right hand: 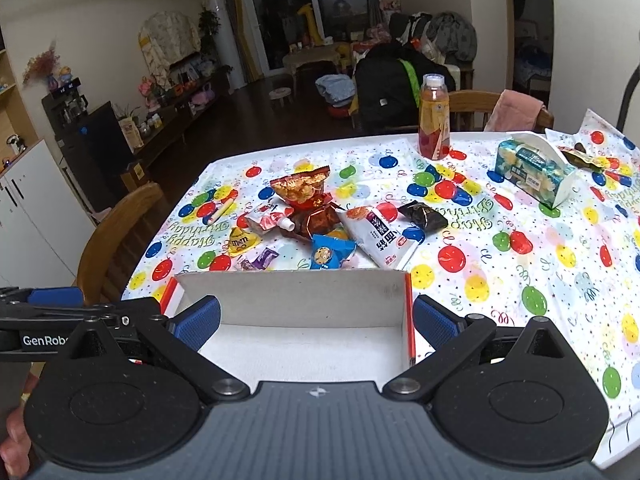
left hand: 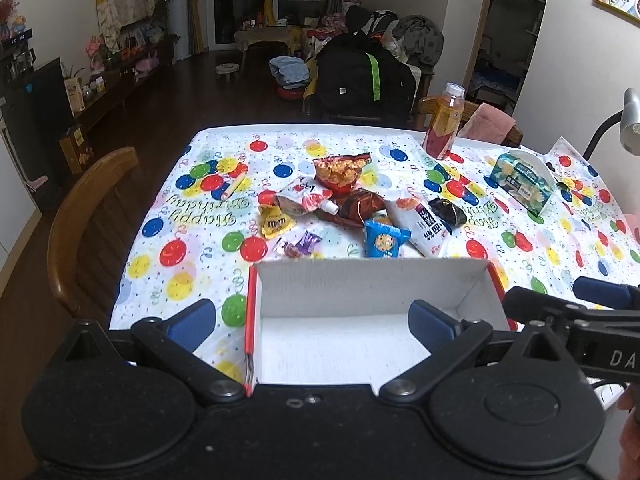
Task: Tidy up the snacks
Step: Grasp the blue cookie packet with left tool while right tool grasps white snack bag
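A white-lined cardboard box (left hand: pixel 372 288) with red outer sides stands empty at the table's near edge. Beyond it lies a pile of snacks: a red chip bag (left hand: pixel 340 172), a spouted pouch (left hand: pixel 304 200), yellow M&M's (left hand: pixel 276 222), a blue cookie pack (left hand: pixel 384 240), a white packet (left hand: pixel 420 220) and a dark wrapper (left hand: pixel 448 210). My left gripper (left hand: pixel 312 326) is open astride the box's left wall. My right gripper (right hand: pixel 316 326) is open astride the right wall of the box (right hand: pixel 292 296). Neither holds anything.
A juice bottle (left hand: pixel 444 124) stands at the far edge and a tissue box (left hand: pixel 524 180) at the right. A pen (left hand: pixel 234 184) lies left of the snacks. A wooden chair (left hand: pixel 88 232) is at the table's left side and a lamp (left hand: pixel 630 120) at the right.
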`<control>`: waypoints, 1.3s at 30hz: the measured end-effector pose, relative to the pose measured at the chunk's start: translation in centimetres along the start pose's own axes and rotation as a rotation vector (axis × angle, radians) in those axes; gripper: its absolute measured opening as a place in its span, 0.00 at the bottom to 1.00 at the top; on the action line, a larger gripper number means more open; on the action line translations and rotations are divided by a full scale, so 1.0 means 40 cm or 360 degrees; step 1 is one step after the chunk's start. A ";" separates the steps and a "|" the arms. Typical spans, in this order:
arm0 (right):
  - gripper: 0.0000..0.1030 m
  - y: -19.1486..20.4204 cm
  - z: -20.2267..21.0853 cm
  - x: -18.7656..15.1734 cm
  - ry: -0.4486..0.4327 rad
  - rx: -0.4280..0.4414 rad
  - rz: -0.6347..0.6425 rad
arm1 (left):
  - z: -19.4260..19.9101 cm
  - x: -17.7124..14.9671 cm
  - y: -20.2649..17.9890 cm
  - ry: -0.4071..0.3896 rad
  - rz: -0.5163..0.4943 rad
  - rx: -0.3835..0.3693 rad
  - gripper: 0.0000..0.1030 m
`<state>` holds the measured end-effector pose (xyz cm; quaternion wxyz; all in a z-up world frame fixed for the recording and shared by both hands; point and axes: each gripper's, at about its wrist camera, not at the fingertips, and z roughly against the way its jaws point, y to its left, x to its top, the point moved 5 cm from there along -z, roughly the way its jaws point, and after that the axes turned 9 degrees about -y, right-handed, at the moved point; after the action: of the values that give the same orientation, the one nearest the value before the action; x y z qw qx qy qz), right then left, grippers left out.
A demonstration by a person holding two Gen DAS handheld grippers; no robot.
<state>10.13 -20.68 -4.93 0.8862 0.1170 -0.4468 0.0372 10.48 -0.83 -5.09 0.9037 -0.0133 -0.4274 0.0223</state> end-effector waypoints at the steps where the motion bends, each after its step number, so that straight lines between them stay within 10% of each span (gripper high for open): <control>1: 1.00 -0.011 -0.009 0.007 0.0009 0.0006 -0.0004 | -0.010 0.007 -0.003 -0.0002 -0.0004 -0.0016 0.99; 16: 0.99 -0.159 -0.235 0.188 0.0252 0.0096 0.0160 | -0.213 0.110 -0.073 0.0135 -0.0103 -0.0150 0.99; 29: 0.94 -0.224 -0.525 0.229 0.0567 0.0229 0.0217 | -0.467 0.123 -0.167 0.0496 -0.0145 -0.0283 0.96; 39: 0.64 -0.247 -0.694 0.159 0.0810 0.0250 0.0230 | -0.632 0.065 -0.204 0.0751 -0.0173 -0.0253 0.84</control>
<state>37.38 -23.81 -17.47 0.9532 0.1402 -0.2126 0.1632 31.91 -8.99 -18.79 0.9744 -0.0661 -0.2051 -0.0638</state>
